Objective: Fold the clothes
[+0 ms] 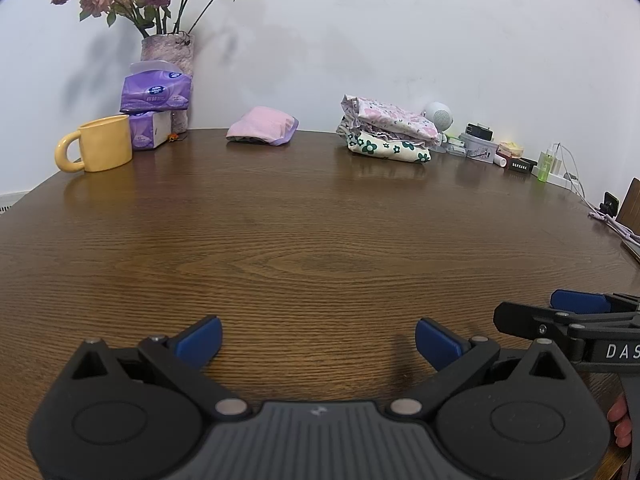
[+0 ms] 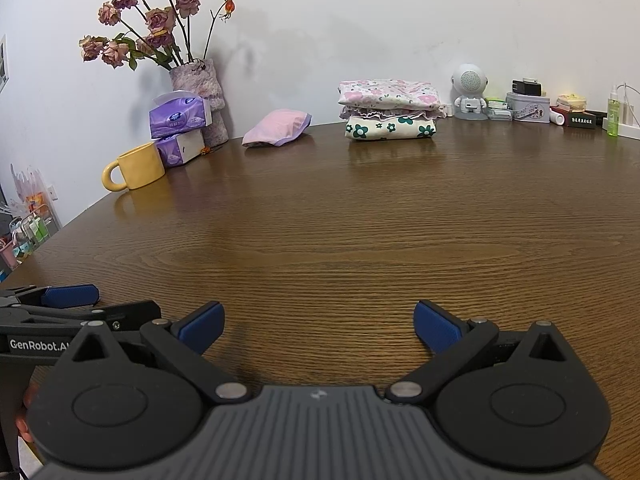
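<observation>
Both claws point(image 1: 318, 340) point(image 2: 318, 326) agape; clothes point(image 2: 390, 110) stacked far.

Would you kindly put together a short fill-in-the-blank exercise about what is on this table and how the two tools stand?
1. Both the left tool and the right tool hold nothing, and their jaws stand ____.
2. The mug beside the tissue packs is ____ in colour.
3. The folded floral clothes lie in a ____ near the wall.
4. The vase behind the tissue packs holds dried ____.

Missing words: open; yellow; stack; roses
</observation>
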